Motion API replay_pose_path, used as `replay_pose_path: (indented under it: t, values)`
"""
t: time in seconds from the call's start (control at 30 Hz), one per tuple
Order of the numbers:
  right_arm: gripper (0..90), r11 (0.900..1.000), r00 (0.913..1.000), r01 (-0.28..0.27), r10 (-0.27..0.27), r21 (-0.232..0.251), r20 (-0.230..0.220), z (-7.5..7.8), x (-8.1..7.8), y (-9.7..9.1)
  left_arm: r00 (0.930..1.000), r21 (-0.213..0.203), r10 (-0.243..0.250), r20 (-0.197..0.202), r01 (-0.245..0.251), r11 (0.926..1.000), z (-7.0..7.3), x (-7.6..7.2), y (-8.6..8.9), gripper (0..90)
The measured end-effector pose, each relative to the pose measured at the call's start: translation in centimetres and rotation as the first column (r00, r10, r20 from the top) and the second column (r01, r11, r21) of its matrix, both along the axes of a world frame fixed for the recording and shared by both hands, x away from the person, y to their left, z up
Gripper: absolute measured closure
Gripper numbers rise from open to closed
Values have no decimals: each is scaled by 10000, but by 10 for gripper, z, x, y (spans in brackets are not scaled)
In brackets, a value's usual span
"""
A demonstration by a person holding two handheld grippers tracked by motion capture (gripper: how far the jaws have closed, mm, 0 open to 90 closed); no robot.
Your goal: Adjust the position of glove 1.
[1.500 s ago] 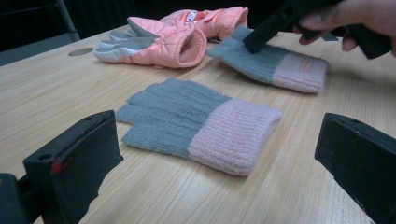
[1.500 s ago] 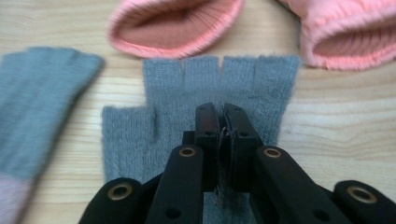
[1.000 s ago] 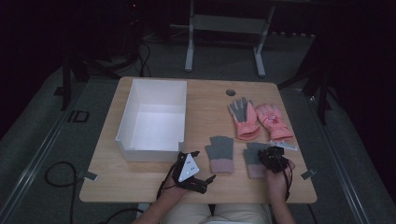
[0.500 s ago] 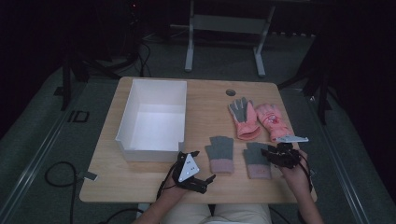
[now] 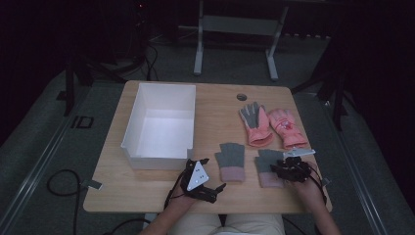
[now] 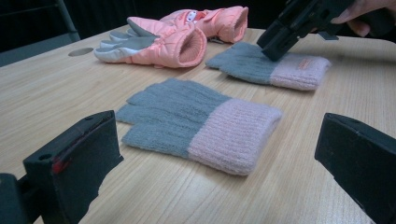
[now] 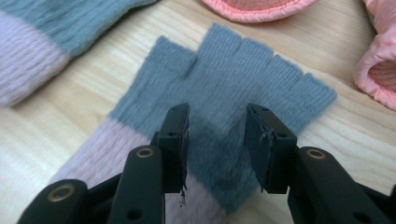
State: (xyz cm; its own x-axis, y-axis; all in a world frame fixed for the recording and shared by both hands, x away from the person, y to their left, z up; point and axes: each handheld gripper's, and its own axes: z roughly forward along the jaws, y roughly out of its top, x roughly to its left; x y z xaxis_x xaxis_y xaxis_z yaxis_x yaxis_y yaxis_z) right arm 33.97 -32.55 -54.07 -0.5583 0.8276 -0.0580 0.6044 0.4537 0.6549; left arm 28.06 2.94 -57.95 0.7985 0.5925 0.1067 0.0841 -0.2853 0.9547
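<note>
Two grey knitted gloves with pink cuffs lie flat near the table's front edge, the left glove [image 5: 231, 160] [image 6: 187, 121] and the right glove [image 5: 266, 166] [image 6: 271, 65] [image 7: 243, 79]. My right gripper [image 5: 278, 169] [image 7: 217, 133] [image 6: 280, 44] hovers over the right glove where grey meets pink. Its jaws have just been opening; the glove lies flat beneath them and the pads do not press on it. My left gripper [image 5: 211, 175] [image 6: 217, 135] rests low on the table, wide open, facing the left glove's cuff with nothing held.
A pair of pink padded gloves [image 5: 255, 125] [image 5: 286, 128] [image 6: 173, 39] lies behind the grey ones. A white open box [image 5: 156, 160] stands on the left half of the wooden table [image 5: 215, 107]. A small pale tag [image 5: 299, 152] lies by the right gripper.
My right hand has shifted slightly to the right over the right grey glove, its forearm now coming in more from the right. The left gripper has kept still.
</note>
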Motion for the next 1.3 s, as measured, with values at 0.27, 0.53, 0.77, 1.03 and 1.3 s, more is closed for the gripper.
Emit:
replay_pose_path:
  t: [0.27, 0.53, 0.77, 1.03, 1.3]
  values:
    - [633, 9988, 9988, 496, -495, -38, 52, -9, 7, 5, 10000, 8, -24, 3, 24, 10000, 0, 0, 0, 0]
    - [822, 9935, 9936, 1122, -1120, -171, 116, -9, 5, 14, 10000, 4, -29, -7, 29, 10000, 0, 0, 0, 0]
    - [848, 9882, 9880, 1533, -1532, 34, -194, 2, 5, 18, 10000, -13, -35, -39, 35, 10000, 0, 0, 0, 0]
    - [849, 9849, 9855, 1591, -1626, 689, 489, 46, 4, 41, 10000, -23, -60, -39, 60, 10000, 0, 0, 0, 0]
    - [849, 9899, 9944, 681, -775, 1245, 720, 65, 9, 92, 9999, -39, -95, -58, 95, 9999, 0, 1, 0, 0]
